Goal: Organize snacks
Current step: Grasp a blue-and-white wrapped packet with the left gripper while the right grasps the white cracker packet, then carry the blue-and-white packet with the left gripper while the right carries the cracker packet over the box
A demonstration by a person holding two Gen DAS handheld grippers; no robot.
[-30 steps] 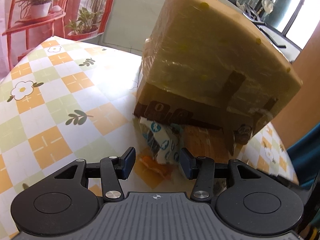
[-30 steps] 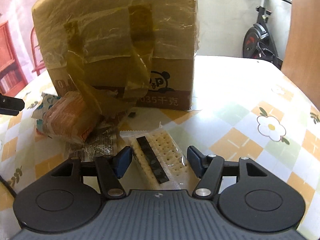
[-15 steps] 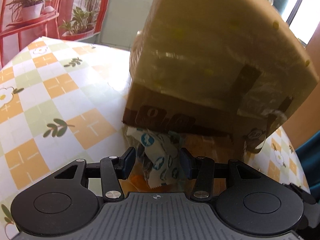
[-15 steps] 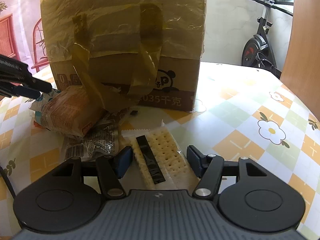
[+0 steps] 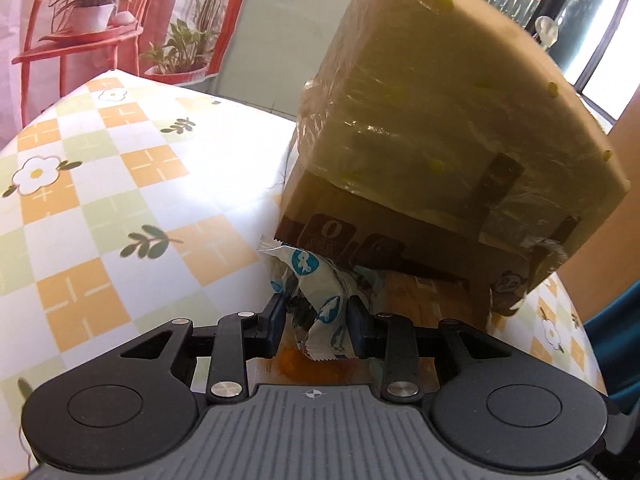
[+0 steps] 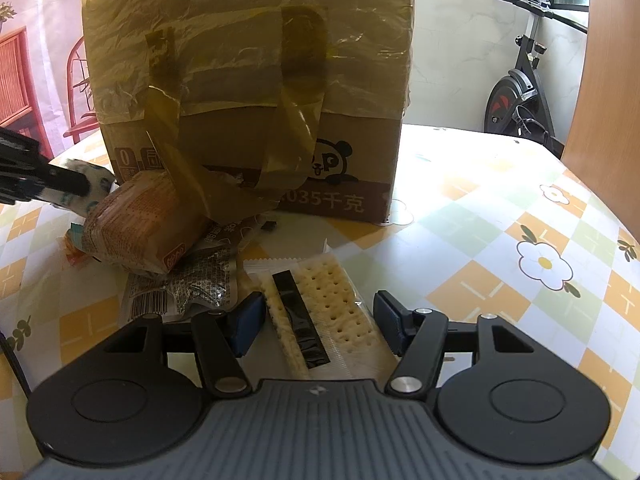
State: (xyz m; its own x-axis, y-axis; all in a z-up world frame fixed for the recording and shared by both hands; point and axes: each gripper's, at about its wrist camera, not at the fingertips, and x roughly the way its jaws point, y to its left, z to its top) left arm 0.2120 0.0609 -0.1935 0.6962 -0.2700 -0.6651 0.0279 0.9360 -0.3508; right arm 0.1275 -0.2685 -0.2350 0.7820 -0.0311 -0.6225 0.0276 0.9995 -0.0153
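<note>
Snacks piled on surface point(image 6: 500, 200) against taped carton point(image 6: 248, 80). Left gripper point(image 5: 316, 318) jaws just closed, pinching white-blue wrapper point(image 5: 320, 300) by crinkled film: may slip or tear. Right gripper point(image 6: 318, 318) open astride cracker pack point(image 6: 320, 304); squeeze could crush crackers.

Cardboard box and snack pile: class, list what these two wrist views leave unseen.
- Cardboard box: inside and top hidden by its taped walls, both views.
- Cracker packet: near end hidden behind the right gripper body.
- Silver packet: partly covered by the brown packet; print too small.
</note>
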